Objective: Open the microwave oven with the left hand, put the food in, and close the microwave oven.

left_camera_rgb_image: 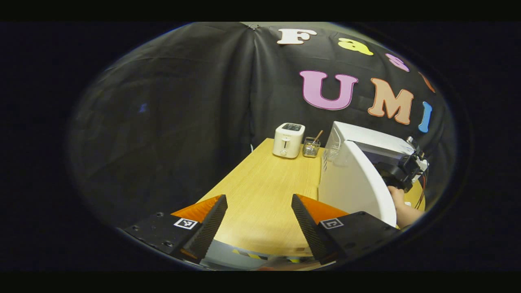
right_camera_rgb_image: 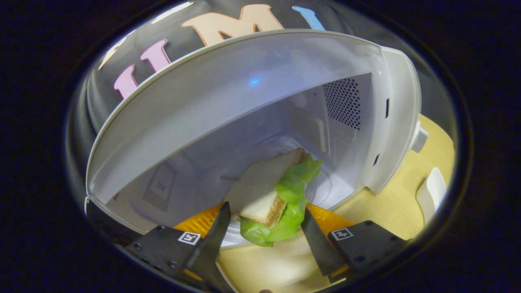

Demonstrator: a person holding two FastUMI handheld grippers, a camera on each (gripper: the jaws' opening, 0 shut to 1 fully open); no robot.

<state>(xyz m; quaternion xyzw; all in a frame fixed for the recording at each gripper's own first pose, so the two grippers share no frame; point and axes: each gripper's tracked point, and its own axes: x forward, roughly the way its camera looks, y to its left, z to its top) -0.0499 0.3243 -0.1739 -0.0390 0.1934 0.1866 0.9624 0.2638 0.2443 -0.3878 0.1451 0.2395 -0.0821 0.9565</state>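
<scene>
white microwave (right_camera_rgb_image: 252, 110) stands open; your right gripper (right_camera_rgb_image: 262, 226) clamps the sandwich (right_camera_rgb_image: 270, 191) at its mouth, while your left gripper (left_camera_rgb_image: 259, 217) hangs unclenched over the table (left_camera_rgb_image: 264, 191).

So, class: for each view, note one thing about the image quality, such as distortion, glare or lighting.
Left gripper view: fisheye bends the table edge; dim booth wall. Right gripper view: the microwave oven top curves strongly, a blue glare spot on it; the sandwich is sharp.
</scene>
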